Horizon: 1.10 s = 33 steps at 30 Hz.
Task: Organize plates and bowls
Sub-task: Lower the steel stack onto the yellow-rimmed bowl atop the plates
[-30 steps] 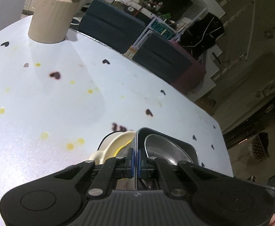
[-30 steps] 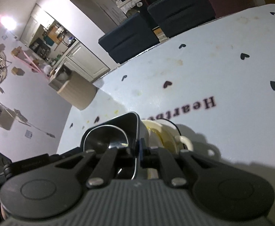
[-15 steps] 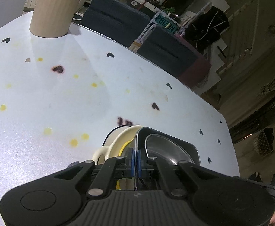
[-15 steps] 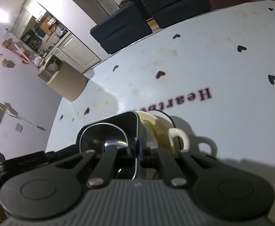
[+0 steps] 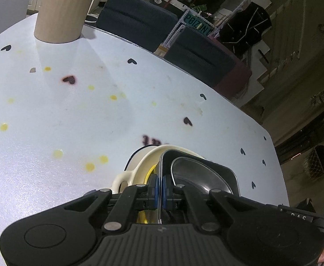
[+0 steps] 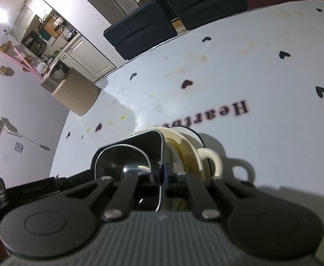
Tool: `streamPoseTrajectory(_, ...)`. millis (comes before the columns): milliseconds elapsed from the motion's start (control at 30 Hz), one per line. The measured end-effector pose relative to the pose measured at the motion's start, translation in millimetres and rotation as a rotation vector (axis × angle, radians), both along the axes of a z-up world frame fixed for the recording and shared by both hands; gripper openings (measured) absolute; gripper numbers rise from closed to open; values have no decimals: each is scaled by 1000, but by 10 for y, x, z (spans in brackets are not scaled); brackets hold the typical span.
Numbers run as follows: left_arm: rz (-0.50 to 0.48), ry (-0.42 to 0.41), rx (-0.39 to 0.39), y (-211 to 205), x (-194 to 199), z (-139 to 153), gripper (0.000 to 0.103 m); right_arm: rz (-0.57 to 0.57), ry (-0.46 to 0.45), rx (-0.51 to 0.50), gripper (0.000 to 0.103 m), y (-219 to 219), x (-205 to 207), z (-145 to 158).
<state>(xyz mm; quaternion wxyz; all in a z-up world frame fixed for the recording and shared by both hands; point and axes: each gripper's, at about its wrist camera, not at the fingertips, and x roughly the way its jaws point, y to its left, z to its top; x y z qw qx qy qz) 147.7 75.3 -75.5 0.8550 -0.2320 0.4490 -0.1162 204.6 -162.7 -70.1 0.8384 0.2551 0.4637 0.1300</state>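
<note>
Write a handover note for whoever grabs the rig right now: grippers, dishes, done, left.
Left gripper: shut on the rim of the black square plate.
Right gripper: shut on the opposite rim of the same plate.
The plate, with a metal bowl in it, sits over the cream handled bowl on the white table.
Done: dishes gathered in one stack.
Left: whether the stack is seated cannot be told; check, then release.

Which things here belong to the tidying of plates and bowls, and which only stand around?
Belong to the job:
- black square plate, clamped on opposite rims by the left gripper and the right gripper
- steel bowl on it
- cream bowl with handles, below it

Only standing around:
- beige ribbed container
- dark chairs
</note>
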Motion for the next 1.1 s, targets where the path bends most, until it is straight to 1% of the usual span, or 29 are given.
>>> streamPoseTrajectory(100, -1, 2, -7, 7, 9, -12, 3, -2, 2, -7, 5, 9, 6, -7)
streamPoseTrajectory(400, -13, 5, 6, -17, 11, -33, 3, -5, 19, -24, 5, 4, 31, -47)
streamPoseTrajectory(867, -13, 10, 1, -11, 14, -38, 3, -3, 20, -19, 5, -16, 34, -50)
streamPoseTrajectory(967, -12, 12, 1, -2, 0, -38, 4, 7, 14, -33, 5, -2, 30, -42)
streamPoseTrajectory(1100, -12, 17, -3, 20, -21, -26, 4, 26, 5, -58, 9, 10, 23, -25)
